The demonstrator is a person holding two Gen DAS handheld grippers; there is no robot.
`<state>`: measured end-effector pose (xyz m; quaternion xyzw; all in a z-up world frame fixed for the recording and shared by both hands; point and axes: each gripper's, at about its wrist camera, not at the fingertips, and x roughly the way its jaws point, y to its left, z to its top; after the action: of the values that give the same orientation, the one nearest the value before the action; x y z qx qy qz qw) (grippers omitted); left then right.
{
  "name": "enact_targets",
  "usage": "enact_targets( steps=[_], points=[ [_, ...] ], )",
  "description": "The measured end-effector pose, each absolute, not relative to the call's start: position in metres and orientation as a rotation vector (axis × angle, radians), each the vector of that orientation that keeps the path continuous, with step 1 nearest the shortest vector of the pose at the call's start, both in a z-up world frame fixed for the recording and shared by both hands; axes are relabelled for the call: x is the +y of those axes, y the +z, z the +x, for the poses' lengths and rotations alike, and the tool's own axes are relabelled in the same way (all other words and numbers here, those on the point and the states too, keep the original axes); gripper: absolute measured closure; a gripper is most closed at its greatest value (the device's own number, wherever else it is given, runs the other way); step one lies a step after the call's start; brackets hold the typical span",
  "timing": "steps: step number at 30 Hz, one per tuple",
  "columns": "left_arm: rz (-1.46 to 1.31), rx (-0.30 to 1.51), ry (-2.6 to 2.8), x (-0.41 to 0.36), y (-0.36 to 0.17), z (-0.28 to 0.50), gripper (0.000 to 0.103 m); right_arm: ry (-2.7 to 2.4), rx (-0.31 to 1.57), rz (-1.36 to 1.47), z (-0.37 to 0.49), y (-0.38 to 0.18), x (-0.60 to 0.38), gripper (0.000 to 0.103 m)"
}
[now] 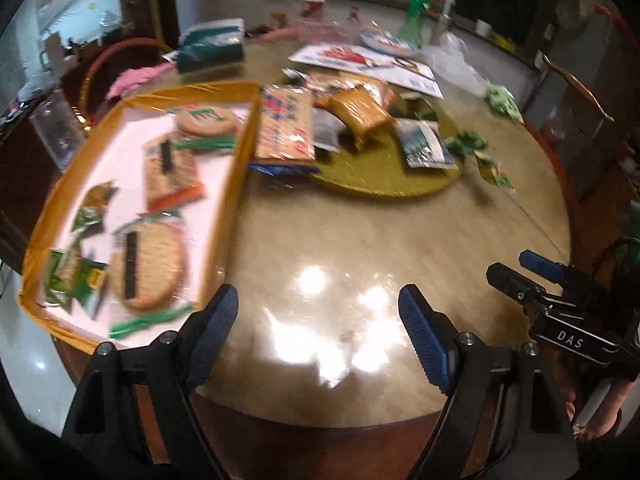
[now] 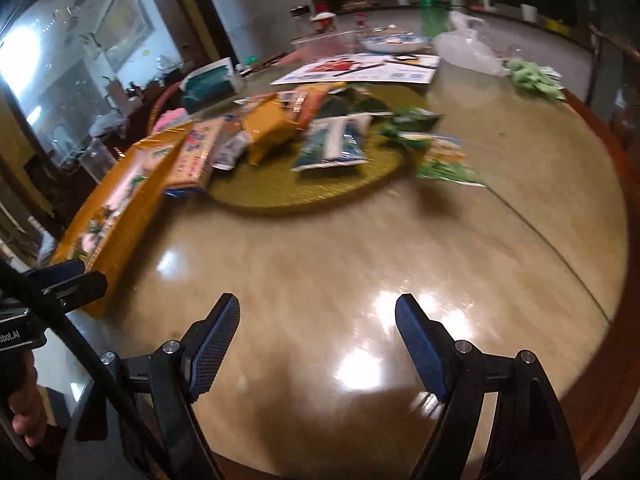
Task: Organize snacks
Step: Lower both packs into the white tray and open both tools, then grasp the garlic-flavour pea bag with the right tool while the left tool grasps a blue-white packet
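An orange-walled box (image 1: 236, 152) with a white floor sits at the table's left and holds several cracker packets (image 1: 148, 268) and green wrappers. More snack packets are piled on a round gold mat (image 1: 384, 184) in mid-table, among them a red-and-white cracker pack (image 1: 285, 122) and a tan bag (image 1: 358, 112). My left gripper (image 1: 318, 320) hovers open and empty over the bare glossy tabletop near the box's front corner. In the right wrist view the right gripper (image 2: 318, 328) is open and empty over the near tabletop, short of the mat (image 2: 280, 192) and the box (image 2: 132, 200).
Round wooden table with a raised rim (image 2: 608, 216). At the back lie a printed sheet (image 1: 368, 60), a teal pack (image 1: 210, 46), a plate, a green bottle (image 2: 430, 0) and a plastic bag (image 2: 468, 46). Loose green wrappers (image 1: 496, 172) lie right of the mat. Chairs stand around.
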<state>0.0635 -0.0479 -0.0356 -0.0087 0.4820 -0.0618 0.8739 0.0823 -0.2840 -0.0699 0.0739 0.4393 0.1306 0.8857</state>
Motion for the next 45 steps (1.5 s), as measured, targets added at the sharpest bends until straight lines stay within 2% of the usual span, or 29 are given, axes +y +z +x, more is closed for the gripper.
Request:
enact_targets(
  steps=[12,16,21,23,26,28,31,34,41,45],
  points=[
    [-0.001,1.069,-0.164,-0.067,-0.057,0.070,0.020,0.169,0.898,0.247,0.090,-0.082,-0.336,0.023],
    [0.008,1.076,-0.175,-0.070,-0.058,0.067,0.020,0.170,0.912,0.276,0.119,-0.081,-0.352,0.027],
    [-0.001,1.075,-0.166,-0.068,-0.058,0.064,0.020,0.196,0.930,0.349,0.168,-0.081,-0.367,0.028],
    [-0.005,1.079,-0.161,-0.067,-0.059,0.063,0.020,0.198,0.934,0.354,0.184,-0.082,-0.370,0.031],
    [0.004,1.081,-0.158,-0.066,-0.060,0.063,0.020,0.228,0.946,0.369,0.199,-0.082,-0.368,0.044],
    [0.005,1.084,-0.155,-0.066,-0.061,0.063,0.020,0.235,0.954,0.360,0.207,-0.083,-0.364,0.058],
    [-0.002,1.087,-0.157,-0.067,-0.061,0.063,0.020,0.217,0.962,0.336,0.209,-0.083,-0.360,0.066],
    [0.008,1.088,-0.163,-0.069,-0.062,0.062,0.020,0.232,0.961,0.338,0.200,-0.084,-0.360,0.070],
    [0.029,1.092,-0.197,-0.085,-0.061,0.075,0.020,0.194,0.915,0.270,0.131,-0.083,-0.347,0.072],
    [0.048,1.095,-0.252,-0.104,-0.061,0.109,0.020,0.126,0.877,0.302,0.098,-0.084,-0.353,0.072]
  ],
)
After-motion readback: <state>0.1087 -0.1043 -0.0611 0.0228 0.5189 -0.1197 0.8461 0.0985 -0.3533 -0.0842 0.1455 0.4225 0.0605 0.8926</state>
